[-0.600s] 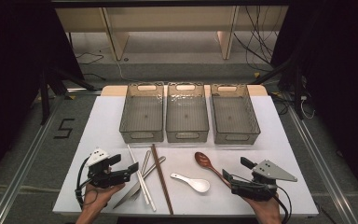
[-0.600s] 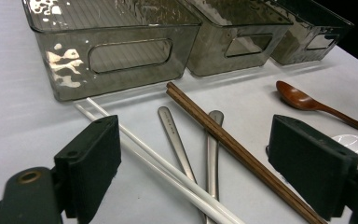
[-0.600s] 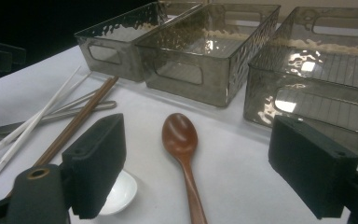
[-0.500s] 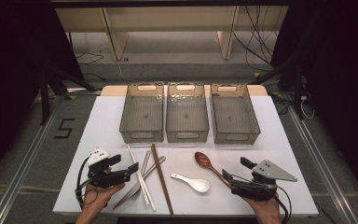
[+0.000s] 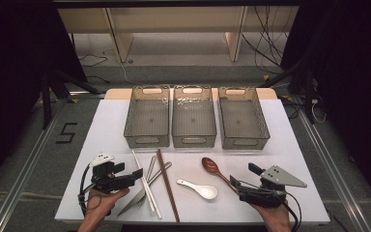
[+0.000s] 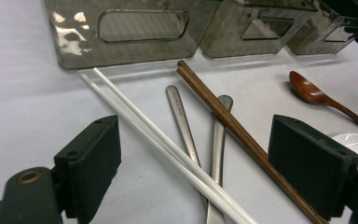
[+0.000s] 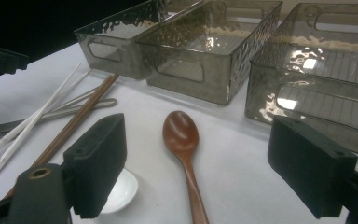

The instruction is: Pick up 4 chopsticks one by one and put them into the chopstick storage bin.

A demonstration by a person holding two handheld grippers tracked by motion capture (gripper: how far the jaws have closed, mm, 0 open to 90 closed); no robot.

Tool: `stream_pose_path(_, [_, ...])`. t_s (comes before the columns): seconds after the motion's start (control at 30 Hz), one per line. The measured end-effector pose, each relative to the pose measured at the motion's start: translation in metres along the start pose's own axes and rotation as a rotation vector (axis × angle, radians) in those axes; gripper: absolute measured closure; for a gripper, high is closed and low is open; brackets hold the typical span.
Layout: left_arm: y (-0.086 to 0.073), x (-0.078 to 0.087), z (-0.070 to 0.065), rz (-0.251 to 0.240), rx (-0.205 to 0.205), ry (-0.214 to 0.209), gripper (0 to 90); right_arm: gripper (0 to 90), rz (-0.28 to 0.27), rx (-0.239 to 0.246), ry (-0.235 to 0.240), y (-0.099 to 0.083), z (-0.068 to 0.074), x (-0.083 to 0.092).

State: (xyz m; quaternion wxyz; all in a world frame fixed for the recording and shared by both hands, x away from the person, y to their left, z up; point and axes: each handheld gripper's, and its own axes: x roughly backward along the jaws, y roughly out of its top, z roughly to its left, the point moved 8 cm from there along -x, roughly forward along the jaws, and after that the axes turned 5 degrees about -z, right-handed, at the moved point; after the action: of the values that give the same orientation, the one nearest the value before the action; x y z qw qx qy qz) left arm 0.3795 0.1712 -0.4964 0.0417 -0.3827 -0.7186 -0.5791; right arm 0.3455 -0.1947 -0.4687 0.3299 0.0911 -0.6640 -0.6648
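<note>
Left tool (image 5: 136,174): I hold it low at near-left edge, jaws wide apart, nothing between them | Right tool (image 5: 235,182): I hold it low at near-right edge, jaws wide apart, nothing gripped | Both hands enter from bottom, tools angled inward.

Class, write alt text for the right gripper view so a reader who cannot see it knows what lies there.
A brown wooden spoon lies on the white table between the open right gripper's two black jaws. Three clear grey bins stand in a row behind it, and white chopsticks, brown chopsticks and a white spoon lie at left.
</note>
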Motion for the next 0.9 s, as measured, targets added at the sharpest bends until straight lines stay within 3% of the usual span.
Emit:
stream_pose_path(0.33, [-0.011,-0.007,0.011,0.121,0.090,0.052,23.4,21.1,0.007,0.000,0.003,-0.001,0.001,-0.002])
stream_pose_path(0.57, [-0.021,-0.014,0.013,0.192,0.141,0.029,32.6,21.7,0.011,0.000,0.007,-0.002,0.002,-0.003])
stream_pose_path(0.9, [-0.027,-0.021,0.015,0.234,0.139,0.031,43.1,22.5,0.016,0.004,0.016,-0.002,0.004,-0.003])
